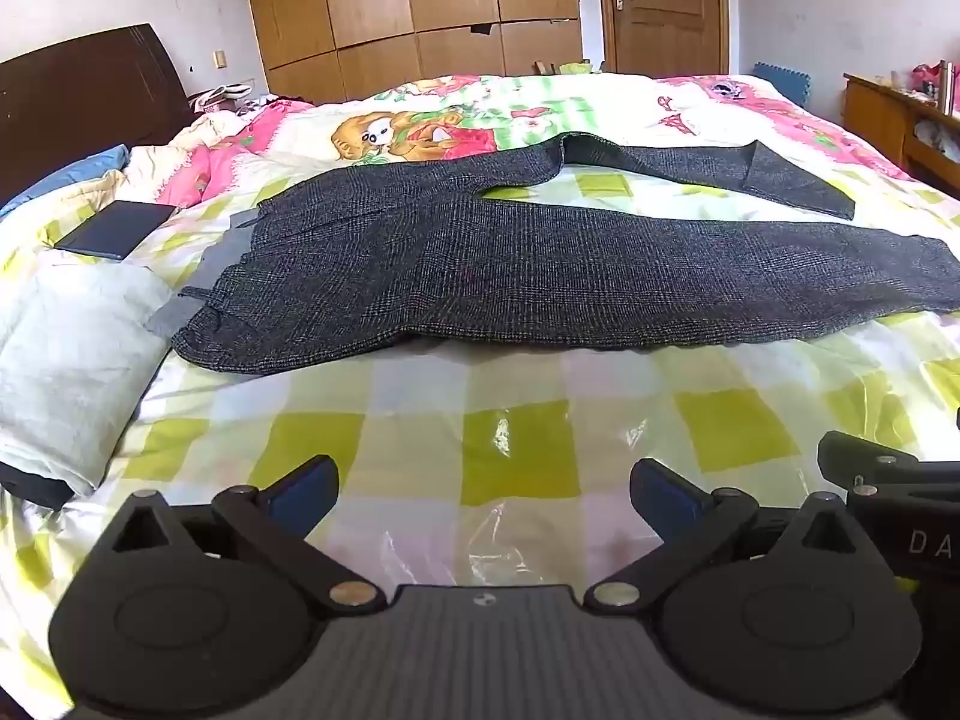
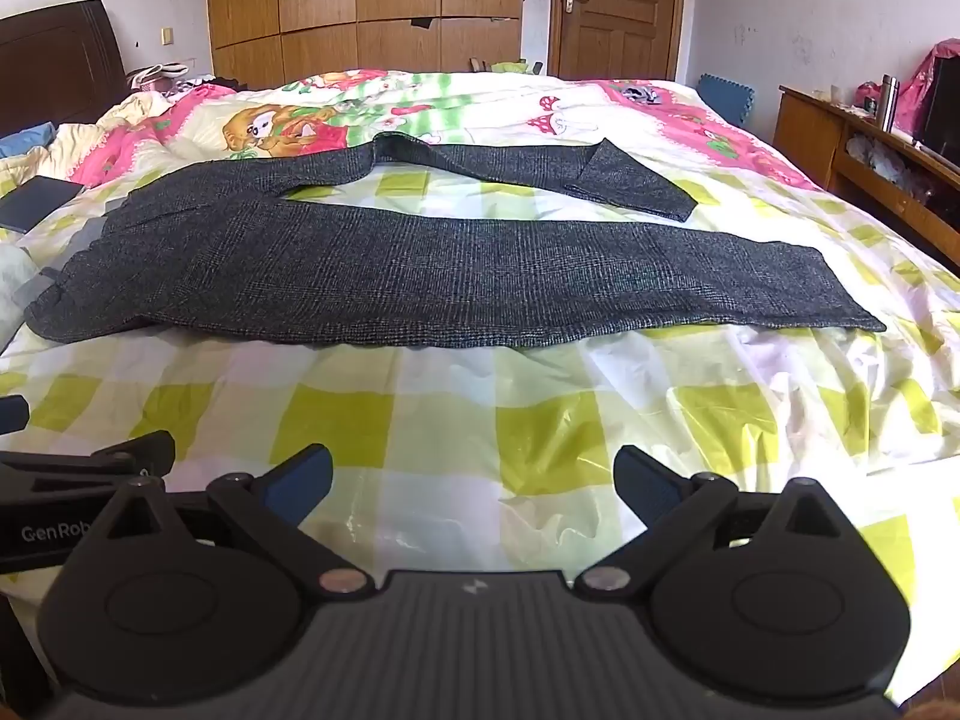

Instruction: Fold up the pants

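Dark grey checked pants [image 1: 480, 264] lie spread flat on the bed, waistband at the left, both legs running right; they also show in the right wrist view [image 2: 420, 276]. The far leg is bent and its cuff [image 1: 798, 177] is folded over. My left gripper [image 1: 483, 495] is open and empty, held above the bedspread well short of the pants' near edge. My right gripper [image 2: 474, 480] is open and empty, also short of the near edge. Each gripper shows at the other view's edge, the right one [image 1: 894, 480] and the left one [image 2: 84, 468].
The bed has a yellow-green checked cover [image 1: 516, 450] under clear plastic. A pale pillow [image 1: 66, 372] and a dark tablet [image 1: 117, 228] lie left of the waistband. A dark headboard [image 1: 84, 90] stands at the left, a wardrobe [image 1: 414, 12] behind, wooden shelves [image 2: 870, 156] at the right.
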A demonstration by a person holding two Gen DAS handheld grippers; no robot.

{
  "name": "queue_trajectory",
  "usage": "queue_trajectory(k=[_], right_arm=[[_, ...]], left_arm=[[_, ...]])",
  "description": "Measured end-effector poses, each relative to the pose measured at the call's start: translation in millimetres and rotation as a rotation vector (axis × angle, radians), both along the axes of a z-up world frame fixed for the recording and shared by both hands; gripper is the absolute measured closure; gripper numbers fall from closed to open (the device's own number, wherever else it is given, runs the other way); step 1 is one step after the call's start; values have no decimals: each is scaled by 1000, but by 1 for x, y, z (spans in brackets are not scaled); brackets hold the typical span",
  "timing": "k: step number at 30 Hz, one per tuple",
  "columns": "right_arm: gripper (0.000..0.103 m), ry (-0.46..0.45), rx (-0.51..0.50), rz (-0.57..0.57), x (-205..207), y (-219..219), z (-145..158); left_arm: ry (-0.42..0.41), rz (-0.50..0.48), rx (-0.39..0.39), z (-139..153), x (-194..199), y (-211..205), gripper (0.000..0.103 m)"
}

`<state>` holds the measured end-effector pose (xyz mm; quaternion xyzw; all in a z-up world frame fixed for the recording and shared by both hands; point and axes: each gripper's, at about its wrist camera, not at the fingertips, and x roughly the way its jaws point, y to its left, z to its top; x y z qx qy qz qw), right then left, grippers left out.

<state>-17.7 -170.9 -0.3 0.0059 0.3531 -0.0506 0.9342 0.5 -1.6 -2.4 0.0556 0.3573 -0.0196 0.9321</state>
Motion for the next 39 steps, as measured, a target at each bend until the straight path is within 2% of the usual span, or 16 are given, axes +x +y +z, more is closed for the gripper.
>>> queue_trajectory(k=[22, 39], right_arm=[[4, 30, -32, 14, 12, 6, -6], [5, 27, -51, 58, 32, 27, -6]], left_arm=[[44, 12, 3, -10, 11, 4, 0], [41, 66, -13, -13, 25, 23, 0]])
